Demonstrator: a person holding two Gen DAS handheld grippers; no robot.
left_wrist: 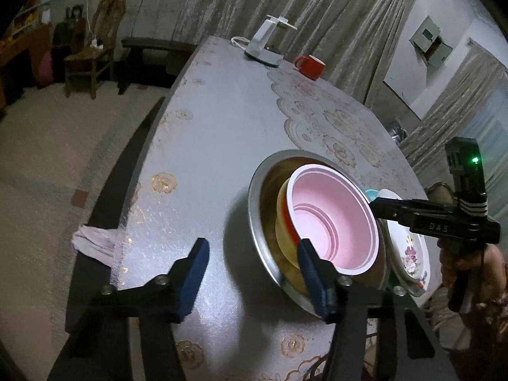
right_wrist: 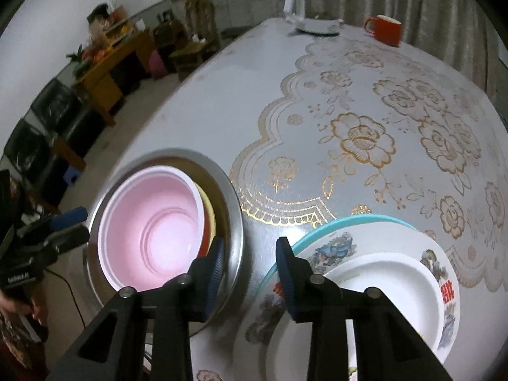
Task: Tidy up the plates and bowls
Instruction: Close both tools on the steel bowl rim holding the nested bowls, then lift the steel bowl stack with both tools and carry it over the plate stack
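We see a pink plastic bowl point(left_wrist: 333, 219) nested with a yellow bowl point(left_wrist: 282, 222) inside a wide steel basin point(right_wrist: 233, 209) on the floral-clothed table point(left_wrist: 228, 120). Beside it, a white plate point(right_wrist: 390, 273) tops a flower-printed plate point(right_wrist: 336, 244). Left gripper point(left_wrist: 250, 273) stands wide, gripping nothing, one finger over the basin. Right gripper point(right_wrist: 249, 263) is part open, empty, between basin and plates.
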